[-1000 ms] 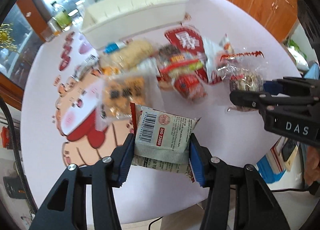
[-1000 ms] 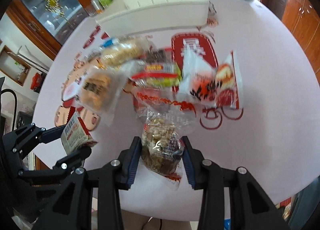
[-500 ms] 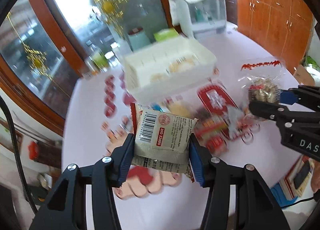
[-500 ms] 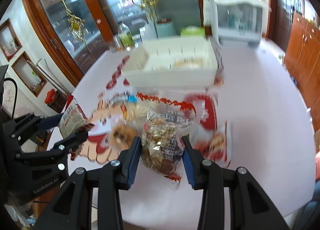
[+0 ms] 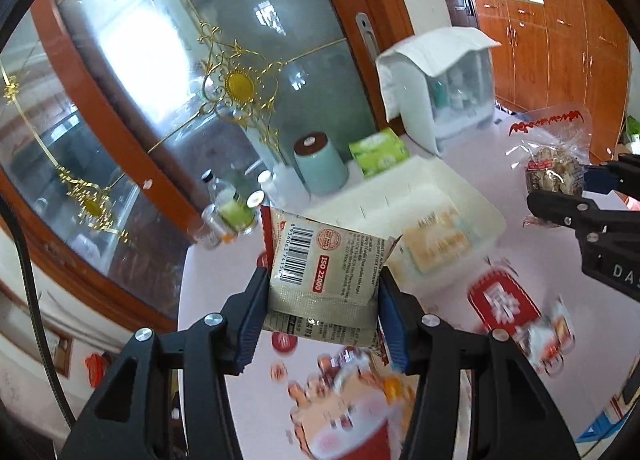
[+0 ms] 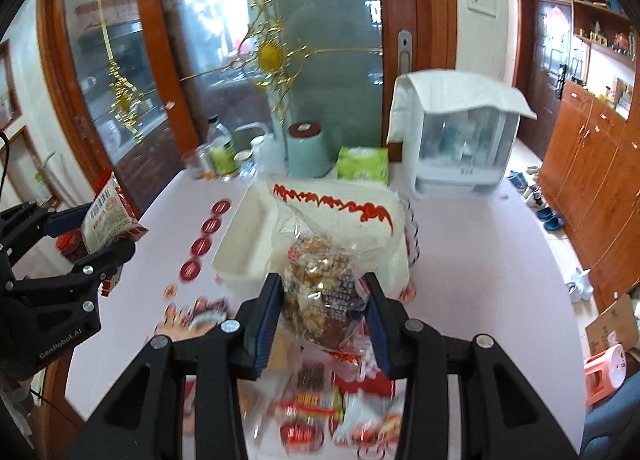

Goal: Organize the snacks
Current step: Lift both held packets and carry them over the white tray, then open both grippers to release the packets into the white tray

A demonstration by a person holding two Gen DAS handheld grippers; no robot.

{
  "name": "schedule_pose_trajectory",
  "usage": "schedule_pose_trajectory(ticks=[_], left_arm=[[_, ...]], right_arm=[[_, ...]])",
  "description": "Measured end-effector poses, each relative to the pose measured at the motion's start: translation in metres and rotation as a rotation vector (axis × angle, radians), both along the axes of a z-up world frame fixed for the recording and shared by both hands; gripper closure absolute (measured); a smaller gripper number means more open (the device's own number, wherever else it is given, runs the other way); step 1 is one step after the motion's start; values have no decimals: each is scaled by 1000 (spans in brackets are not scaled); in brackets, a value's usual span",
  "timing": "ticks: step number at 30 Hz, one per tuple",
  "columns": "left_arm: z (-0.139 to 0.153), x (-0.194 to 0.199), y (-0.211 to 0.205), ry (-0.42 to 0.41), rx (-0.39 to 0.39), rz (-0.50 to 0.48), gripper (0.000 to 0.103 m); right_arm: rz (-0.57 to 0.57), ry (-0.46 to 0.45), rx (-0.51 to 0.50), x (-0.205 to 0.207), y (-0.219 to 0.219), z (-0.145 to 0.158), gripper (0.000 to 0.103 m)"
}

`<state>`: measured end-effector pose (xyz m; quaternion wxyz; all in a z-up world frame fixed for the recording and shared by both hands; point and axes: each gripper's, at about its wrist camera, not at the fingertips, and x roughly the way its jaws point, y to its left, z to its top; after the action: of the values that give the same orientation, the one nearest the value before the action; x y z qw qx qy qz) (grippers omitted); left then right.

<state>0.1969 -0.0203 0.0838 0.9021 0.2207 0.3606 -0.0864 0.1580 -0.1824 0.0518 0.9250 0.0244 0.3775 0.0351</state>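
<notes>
**Carrying two snack packets toward the white tray**

Holding: left gripper [image 5: 322, 312], fingers clamped on a beige sachet [image 5: 324, 268] with barcode and red label, gripped across its lower half, top edge free. Right gripper [image 6: 322, 322], fingers clamped on a clear bag of nut clusters [image 6: 320, 296] with a red-printed top; the bag's upper film stands loose above the pads.

Location: both packets are aloft over the desk [image 6: 480, 260]. White tray [image 5: 440, 196] lies ahead of the grippers, mid-desk, with at least one pale packet already inside. Remaining snacks [image 6: 320, 416] lie blurred on the desk nearest the cameras.

Surroundings: teal canister [image 5: 320, 168], green tissue pack [image 5: 378, 152] and covered dish rack [image 6: 460, 140] stand beyond the tray's far side.

Handling note (judgement): the step in hand appears to be transport to the tray. Bring each packet above a free part of the tray before loosening, one side each so the grippers do not cross. Lower close to the tray floor; the clear bag is floppy and may catch the rim. Keep grip light, as the clusters could crush.
</notes>
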Motion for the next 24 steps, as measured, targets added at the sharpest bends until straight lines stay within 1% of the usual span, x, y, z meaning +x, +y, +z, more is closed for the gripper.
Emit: schedule_pose_trajectory(ticks=[3,4,6,8,10,13,16,18,21,22,23,24], left_arm=[[-14,47,0,17,-23,-9,52],[-22,59,-1,26,-32,-11,52],[-43,86,-3,59,-61,-13,52],[-62,114,2,99,-93,-17,53],[-81,134,3,135,-119,-25,53],[-108,155,0,182,-147,-51,52],[-130,173,-4,215,-167,-71,52],[-139,179,-6,223,-186,-70,50],[-151,186,-8,248,-214,-70,30],[-154,186,-8,257,-219,-67,17],[-158,188,-9,261,-219,-61,10],[-162,189,-10,263,-220,-56,10]], right_arm=[[-37,7,-1,38,3,-4,62],[-56,18,6,57,4,-11,62],[-85,44,19,79,4,-24,62],[-124,81,34,106,5,-44,62],[-160,111,29,122,7,-63,62],[-199,134,11,136,9,-79,62],[-229,152,-10,148,11,-91,62],[-240,158,-19,154,11,-95,62],[-255,164,-32,161,12,-99,62],[-257,172,-29,163,12,-101,61],[-261,180,-25,164,11,-103,61],[-266,186,-23,165,10,-105,59]])
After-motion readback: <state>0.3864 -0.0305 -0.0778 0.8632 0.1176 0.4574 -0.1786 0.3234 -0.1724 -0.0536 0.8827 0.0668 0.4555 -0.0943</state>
